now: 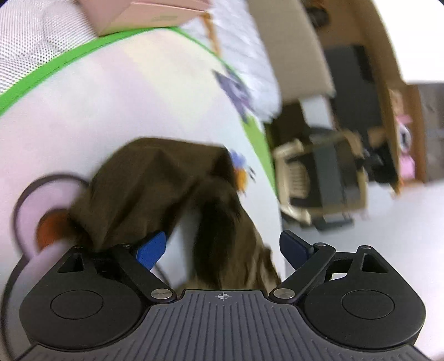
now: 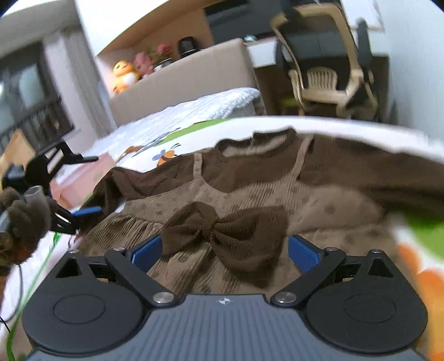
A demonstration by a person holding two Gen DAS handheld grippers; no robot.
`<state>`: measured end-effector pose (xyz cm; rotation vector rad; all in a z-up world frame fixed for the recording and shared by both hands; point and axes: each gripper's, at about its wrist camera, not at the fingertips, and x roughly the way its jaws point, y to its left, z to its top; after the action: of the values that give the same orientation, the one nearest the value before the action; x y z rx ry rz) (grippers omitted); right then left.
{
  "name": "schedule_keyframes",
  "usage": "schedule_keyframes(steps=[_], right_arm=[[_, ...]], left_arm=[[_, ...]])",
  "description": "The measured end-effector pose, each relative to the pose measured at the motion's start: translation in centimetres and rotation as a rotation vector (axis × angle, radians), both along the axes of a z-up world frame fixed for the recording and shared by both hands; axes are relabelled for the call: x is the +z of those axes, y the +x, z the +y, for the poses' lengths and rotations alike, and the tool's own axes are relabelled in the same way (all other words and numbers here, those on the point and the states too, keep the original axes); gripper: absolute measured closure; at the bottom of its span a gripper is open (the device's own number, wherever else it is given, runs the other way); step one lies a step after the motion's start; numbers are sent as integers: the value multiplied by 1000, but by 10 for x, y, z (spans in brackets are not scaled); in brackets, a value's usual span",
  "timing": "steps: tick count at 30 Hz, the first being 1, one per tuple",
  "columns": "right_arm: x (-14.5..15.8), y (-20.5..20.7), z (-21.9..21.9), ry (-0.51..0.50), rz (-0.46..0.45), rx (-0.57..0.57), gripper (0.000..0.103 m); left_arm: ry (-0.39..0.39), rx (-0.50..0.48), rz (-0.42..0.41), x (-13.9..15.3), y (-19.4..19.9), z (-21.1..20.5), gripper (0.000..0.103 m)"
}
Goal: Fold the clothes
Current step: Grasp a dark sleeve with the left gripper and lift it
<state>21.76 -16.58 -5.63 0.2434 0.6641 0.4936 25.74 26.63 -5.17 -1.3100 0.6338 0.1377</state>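
A small brown dress lies on a white cartoon-print bedspread (image 2: 277,125). Its tan corduroy front (image 2: 319,202) and dark brown bow (image 2: 222,233) fill the right wrist view. My right gripper (image 2: 224,252) is open just above the bow, which sits between the blue pads without being pressed. In the left wrist view a dark brown sleeve (image 1: 155,188) is bunched up and drapes over the left finger of my left gripper (image 1: 222,250), whose jaws stand wide open. The right wrist view also shows the left gripper's blue pad (image 2: 86,211) at the dress's left sleeve, held by a hand in a fuzzy brown cuff (image 2: 25,219).
A pink box (image 1: 149,14) rests on the bed beyond the dress. The green-bordered bed edge (image 1: 258,138) drops off to the floor on the right. A beige office chair (image 2: 324,69) stands past the bed. Plush toys (image 2: 125,75) sit on the headboard.
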Motion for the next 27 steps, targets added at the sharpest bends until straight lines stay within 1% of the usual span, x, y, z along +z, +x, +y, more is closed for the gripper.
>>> schedule_keyframes(steps=[1, 2, 3, 4, 5, 6, 7, 8, 9, 10, 11, 12, 13, 15, 18, 19, 20, 21, 22, 23, 24, 25, 26, 27], right_arm=[[-3, 1, -2, 24, 9, -2, 5], [-5, 2, -5, 48, 15, -3, 4], [-6, 1, -9, 73, 13, -6, 2], [-7, -1, -13, 99, 7, -10, 0], [-8, -1, -17, 122, 11, -16, 0], [-9, -1, -20, 143, 16, -22, 0], [-10, -1, -23, 162, 21, -28, 0], [-11, 0, -24, 175, 28, -31, 0], [-11, 1, -25, 182, 34, -32, 0], [-12, 2, -25, 186, 38, -32, 0], [-13, 3, -26, 191, 42, -33, 0], [-13, 3, -26, 191, 43, -32, 0], [-13, 3, -25, 188, 43, -29, 0], [-13, 3, -23, 180, 45, -21, 0], [-13, 4, -19, 166, 48, -1, 0], [-13, 5, -19, 163, 49, 2, 0], [-13, 5, -19, 161, 50, 5, 0], [-13, 5, -19, 161, 52, 6, 0], [-13, 5, -19, 162, 53, 8, 0], [-13, 6, -19, 160, 54, 9, 0], [-13, 5, -18, 155, 54, 11, 0], [-13, 5, -17, 150, 53, 12, 0], [-12, 4, -17, 145, 52, 14, 0], [-12, 4, -16, 140, 52, 16, 0]], left_arm=[[-12, 33, 32, -5, 9, 3, 21], [-11, 62, 62, -10, 15, 7, 34], [-3, 86, 88, -14, 21, 12, 70], [61, 67, 85, -12, 27, 15, 93], [126, 47, 80, -10, 32, 18, 92], [206, 18, 51, -3, 34, 21, 92], [305, -17, 8, 8, 33, 22, 92], [443, -29, -39, 23, 28, 21, 92], [581, -37, -86, 38, 23, 19, 90], [710, -14, -129, 51, 13, 18, 79], [822, 8, -167, 62, 3, 18, 70], [786, 22, -155, 63, -5, 25, 49], [750, 36, -143, 64, -13, 31, 40], [667, 58, -120, 65, -29, 44, 39], [216, -57, -106, 28, -28, 53, 25], [73, -84, -97, 11, -22, 49, 23], [-32, -89, -75, -5, -16, 45, 23], [-110, -74, -40, -21, -8, 40, 23], [-147, -36, -6, -34, -1, 37, 29], [-155, 8, -1, -37, 5, 36, 31], [-162, 52, 3, -39, 10, 36, 31], [-166, 85, -9, -36, 18, 37, 35], [-134, 114, -18, -32, 24, 39, 38], [-56, 145, -18, -25, 31, 43, 51]])
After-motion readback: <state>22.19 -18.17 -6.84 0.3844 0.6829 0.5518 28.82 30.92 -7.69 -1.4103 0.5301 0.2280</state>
